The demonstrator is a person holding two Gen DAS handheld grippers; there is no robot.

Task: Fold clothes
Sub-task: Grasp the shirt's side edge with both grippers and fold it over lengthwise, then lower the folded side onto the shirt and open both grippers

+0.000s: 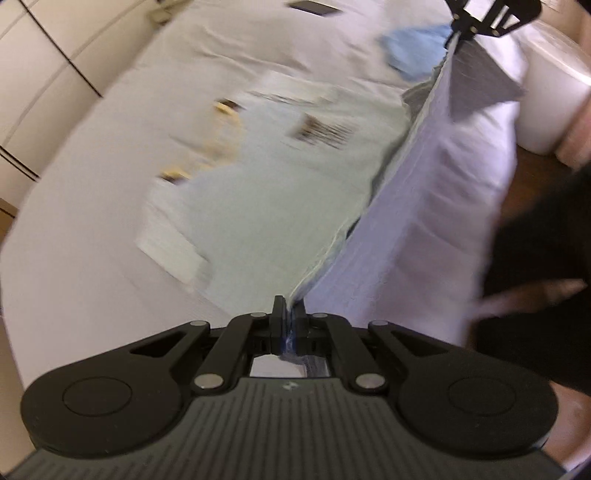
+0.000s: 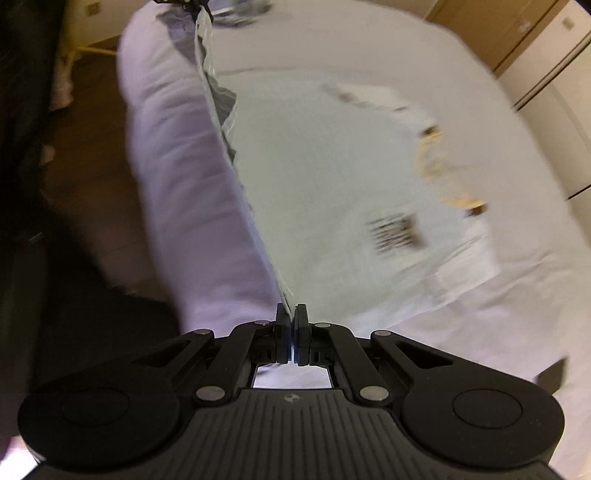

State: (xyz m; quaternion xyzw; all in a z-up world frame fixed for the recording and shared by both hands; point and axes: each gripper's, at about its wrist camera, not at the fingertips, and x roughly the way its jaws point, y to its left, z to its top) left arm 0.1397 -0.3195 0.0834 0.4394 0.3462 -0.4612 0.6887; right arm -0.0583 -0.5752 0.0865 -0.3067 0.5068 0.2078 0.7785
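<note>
A bed (image 1: 92, 177) covered in a white sheet fills the room's middle. A pale T-shirt (image 1: 280, 192) with a printed front lies spread on it. At one o'clock beyond, a blue cloth (image 1: 413, 51) rests on the sheet; at twelve, a dark flat object (image 1: 314, 7)

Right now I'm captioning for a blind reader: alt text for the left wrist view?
The left gripper, shut, pinches the hem of a pale mint printed T-shirt lifted off a white bed sheet; the right gripper holds the far corner.
</note>
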